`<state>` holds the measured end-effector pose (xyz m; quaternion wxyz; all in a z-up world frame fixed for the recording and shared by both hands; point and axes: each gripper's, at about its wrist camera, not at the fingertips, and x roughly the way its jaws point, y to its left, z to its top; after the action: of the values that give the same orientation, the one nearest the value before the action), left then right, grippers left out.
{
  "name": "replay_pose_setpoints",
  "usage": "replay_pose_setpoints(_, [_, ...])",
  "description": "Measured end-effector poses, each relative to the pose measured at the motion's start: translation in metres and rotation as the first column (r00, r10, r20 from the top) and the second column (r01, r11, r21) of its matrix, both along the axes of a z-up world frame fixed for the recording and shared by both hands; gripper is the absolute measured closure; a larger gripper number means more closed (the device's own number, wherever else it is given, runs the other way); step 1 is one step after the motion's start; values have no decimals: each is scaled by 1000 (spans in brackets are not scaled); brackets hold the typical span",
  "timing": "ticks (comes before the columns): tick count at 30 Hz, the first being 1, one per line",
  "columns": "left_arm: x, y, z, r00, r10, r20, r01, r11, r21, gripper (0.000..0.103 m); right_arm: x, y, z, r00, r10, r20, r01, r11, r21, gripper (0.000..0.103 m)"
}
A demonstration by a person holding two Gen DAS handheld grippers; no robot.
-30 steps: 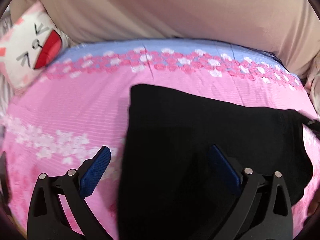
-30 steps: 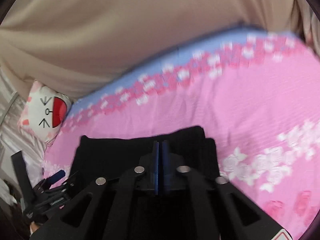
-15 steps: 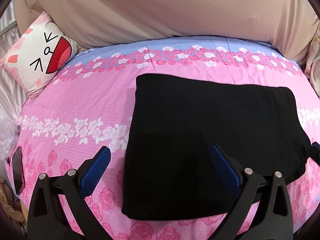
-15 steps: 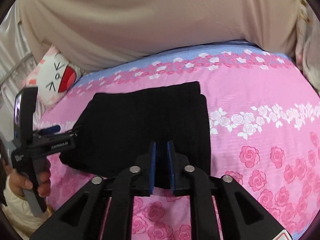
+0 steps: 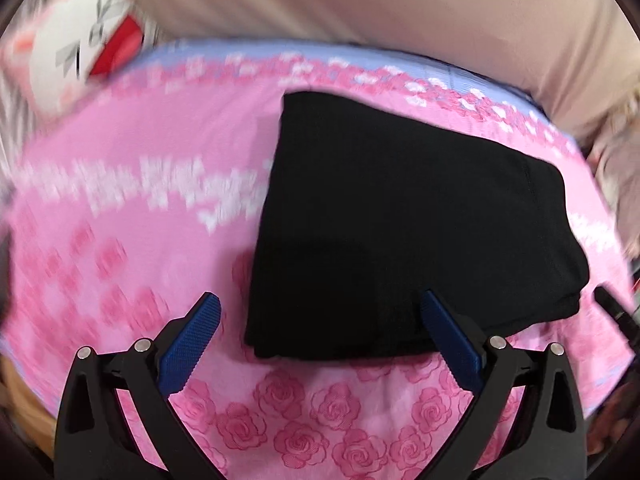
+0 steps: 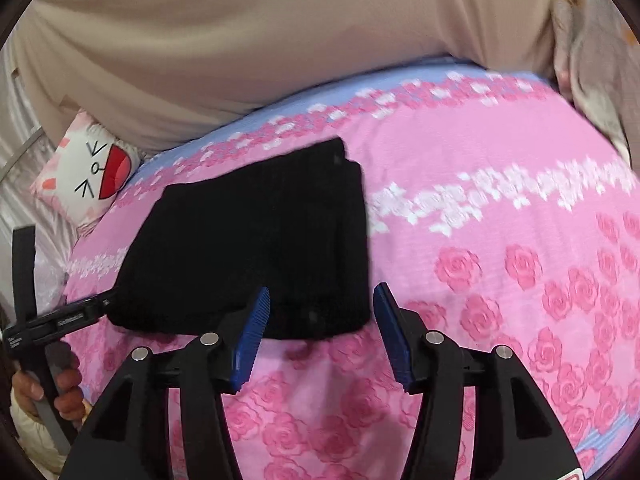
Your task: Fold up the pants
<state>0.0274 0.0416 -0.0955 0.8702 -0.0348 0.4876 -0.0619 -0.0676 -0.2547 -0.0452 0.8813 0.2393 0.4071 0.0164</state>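
Observation:
The black pants point(image 5: 400, 220) lie folded into a flat rectangle on the pink rose-print bed sheet point(image 5: 132, 248). They also show in the right wrist view point(image 6: 256, 248). My left gripper point(image 5: 320, 312) is open and empty, held just in front of the pants' near edge. My right gripper point(image 6: 320, 300) is open and empty, its fingers framing the pants' near right corner from in front. The left gripper point(image 6: 80, 312) also shows at the left of the right wrist view, beside the pants' left edge.
A white cartoon-face pillow point(image 6: 88, 168) lies at the bed's far left corner. A beige cover point(image 6: 280, 40) rises behind the bed. Grey fabric point(image 6: 596, 80) hangs at the far right. The sheet has a blue band point(image 5: 360, 56) along its far edge.
My right gripper has opened and let go of the pants. Both grippers have drawn back toward the near side of the bed. The pants lie flat and still.

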Motion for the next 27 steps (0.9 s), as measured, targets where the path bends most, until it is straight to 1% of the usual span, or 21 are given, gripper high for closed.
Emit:
replay_pose_setpoints(2, [8, 15, -14, 997, 42, -64, -47, 996, -72, 5, 3, -12, -14, 1000, -3, -21, 5, 993, 114, 43])
replay_pose_setpoints(3, [14, 23, -21, 994, 54, -92, -68, 986, -151, 5, 8, -16, -23, 1000, -1, -30, 6, 983, 185, 37])
replay_pose_setpoints(5, [17, 27, -23, 995, 70, -75, -83, 977, -198, 10, 19, -15, -36, 999, 21, -33, -11, 961, 275, 36])
replay_pose_setpoints(6, [20, 23, -22, 998, 35, -52, -45, 977, -208, 32, 25, -12, -41, 999, 38, -29, -28, 955, 296, 41])
replay_pose_setpoints(7, [23, 19, -22, 998, -12, -55, -1, 973, -232, 47, 31, -8, -43, 999, 46, -25, -37, 955, 295, 53])
replay_pose_setpoints(8, [25, 17, -18, 998, -19, -52, 6, 973, -232, 57, 36, -4, -38, 999, 53, -13, -46, 950, 310, 64])
replay_pose_setpoints(9, [27, 15, -8, 999, -31, -42, 21, 975, -221, 69, 37, -2, -27, 998, 55, 9, -55, 947, 316, 70])
replay_pose_setpoints(10, [28, 15, 1, 998, -46, -31, 39, 975, -219, 71, 33, -2, -4, 996, 60, 63, -77, 946, 315, 73])
replay_pose_setpoints(12, [24, 21, 28, 997, -74, 2, 71, 962, -263, 73, 22, 2, 28, 991, 70, 112, -98, 957, 275, 74])
replay_pose_setpoints(14, [17, 27, 39, 997, -82, -5, 78, 964, -253, 73, 8, 5, 41, 987, 93, 129, -122, 963, 240, 74])
replay_pose_setpoints(16, [16, 27, 25, 994, -95, -57, 78, 965, -252, 64, 7, 4, 17, 995, 87, 59, -98, 968, 233, 70])
replay_pose_setpoints(17, [17, 26, 9, 990, -100, -96, 75, 968, -238, 62, 8, 2, -15, 996, 81, -41, -69, 972, 227, 67])
replay_pose_setpoints(18, [17, 23, -13, 984, -93, -150, 61, 977, -206, 49, 6, -3, -40, 993, 61, -100, -32, 963, 267, 57])
replay_pose_setpoints(19, [15, 27, -19, 988, -64, -141, 33, 976, -215, 40, -5, -11, -45, 998, 22, -55, -2, 943, 333, 58])
replay_pose_setpoints(20, [10, 31, -15, 993, -34, -117, 8, 976, -220, 38, -15, -14, -40, 998, 0, -60, 22, 933, 359, 53])
replay_pose_setpoints(21, [2, 30, -4, 996, -28, -86, 13, 985, -172, 38, -19, -14, -30, 999, -12, -50, 27, 949, 314, 53])
replay_pose_setpoints(22, [-3, 29, 6, 999, -23, -42, 19, 993, -113, 39, -24, -12, -16, 999, -38, -27, 43, 973, 228, 53])
replay_pose_setpoints(23, [-11, 26, 22, 999, -4, 38, 5, 1000, -15, 37, -27, -6, 4, 998, -55, 12, 54, 994, 100, 51])
replay_pose_setpoints(24, [-15, 23, 31, 997, 5, 83, -8, 999, 36, 31, -25, 1, 20, 998, -37, 41, 36, 999, 12, 51])
replay_pose_setpoints(25, [-16, 19, 41, 992, 6, 129, -17, 996, 82, 26, -23, 3, 27, 998, -22, 57, 22, 1000, -12, 51])
replay_pose_setpoints(27, [-15, 8, 54, 984, -23, 178, 8, 996, 87, 23, -12, 8, 41, 994, -1, 110, 2, 1000, -10, 45])
